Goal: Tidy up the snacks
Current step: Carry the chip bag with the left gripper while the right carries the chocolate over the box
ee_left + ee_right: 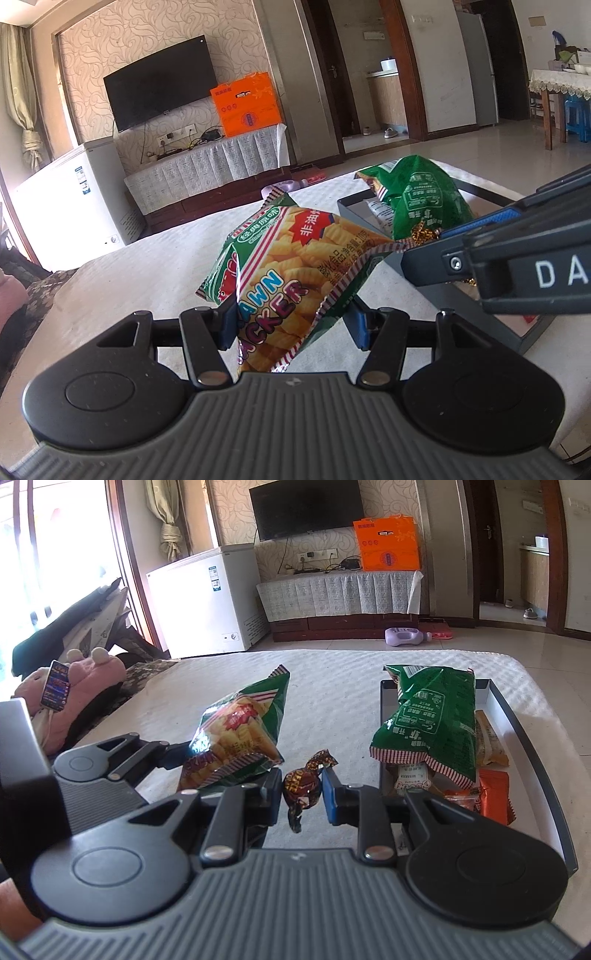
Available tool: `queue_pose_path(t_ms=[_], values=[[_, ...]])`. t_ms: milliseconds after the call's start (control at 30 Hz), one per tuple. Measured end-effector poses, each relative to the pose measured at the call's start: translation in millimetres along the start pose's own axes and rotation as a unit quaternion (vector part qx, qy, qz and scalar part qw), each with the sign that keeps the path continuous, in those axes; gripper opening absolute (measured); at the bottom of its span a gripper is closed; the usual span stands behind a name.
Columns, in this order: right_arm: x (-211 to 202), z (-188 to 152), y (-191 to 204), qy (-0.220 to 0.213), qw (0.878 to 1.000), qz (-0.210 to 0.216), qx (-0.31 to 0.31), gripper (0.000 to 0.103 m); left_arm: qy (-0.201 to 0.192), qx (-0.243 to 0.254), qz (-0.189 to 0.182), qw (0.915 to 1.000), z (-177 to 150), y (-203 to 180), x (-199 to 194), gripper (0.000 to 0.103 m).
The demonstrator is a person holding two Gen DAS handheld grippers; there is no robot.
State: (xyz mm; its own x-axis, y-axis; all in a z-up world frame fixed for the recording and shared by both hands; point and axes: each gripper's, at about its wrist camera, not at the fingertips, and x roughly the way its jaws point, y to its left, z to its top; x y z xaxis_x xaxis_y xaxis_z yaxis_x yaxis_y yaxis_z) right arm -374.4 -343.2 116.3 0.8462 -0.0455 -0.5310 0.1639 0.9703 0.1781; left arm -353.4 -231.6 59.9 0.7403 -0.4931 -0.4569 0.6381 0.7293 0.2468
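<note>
Two snacks are in my grip and not yet put away: a prawn cracker bag (280,280) pinched across its lower end by my left gripper (291,325), jaws about half open around the crinkled foil, and a brown wrapped candy (303,784) squeezed between the nearly closed pads of my right gripper (301,794). Both hang above the white quilted tabletop (332,679), the cracker bag toward its middle, the candy just beside the tray's left wall.

Along the tabletop's right edge sits the grey tray (532,746), and part of the job looks done there. One large green bag (432,720) lies face down over the tray's far end, its top poking past the rim. Beneath and beside it I count one beige wrapped bar (491,738) along the right wall, one orange packet (495,790) at the near end, and one pale packet (410,779) half hidden under the green bag; more may lie buried, I cannot tell.

One tray, two big bags, one candy, at least three small packets. No loose snack shows on the bare cloth in either view, so my reading is that these two held items are the last to go in, with the tray's near end offering the open room.
</note>
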Motion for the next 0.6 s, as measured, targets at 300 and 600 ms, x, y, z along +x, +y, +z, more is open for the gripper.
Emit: queue_pose_path(t_ms=[300, 600], values=[[-8.2, -1.8, -17.3, -0.004, 1.000, -0.018, 0.012, 0.027, -0.008, -0.002, -0.022, 0.9997, 4.8, -14.7, 0.1, 0.063], [-12.9, -4.1, -31.0, -0.006, 0.999, -0.032, 0.022, 0.027, -0.016, -0.005, -0.041, 0.9990, 9.9, -26.0, 0.4, 0.063]])
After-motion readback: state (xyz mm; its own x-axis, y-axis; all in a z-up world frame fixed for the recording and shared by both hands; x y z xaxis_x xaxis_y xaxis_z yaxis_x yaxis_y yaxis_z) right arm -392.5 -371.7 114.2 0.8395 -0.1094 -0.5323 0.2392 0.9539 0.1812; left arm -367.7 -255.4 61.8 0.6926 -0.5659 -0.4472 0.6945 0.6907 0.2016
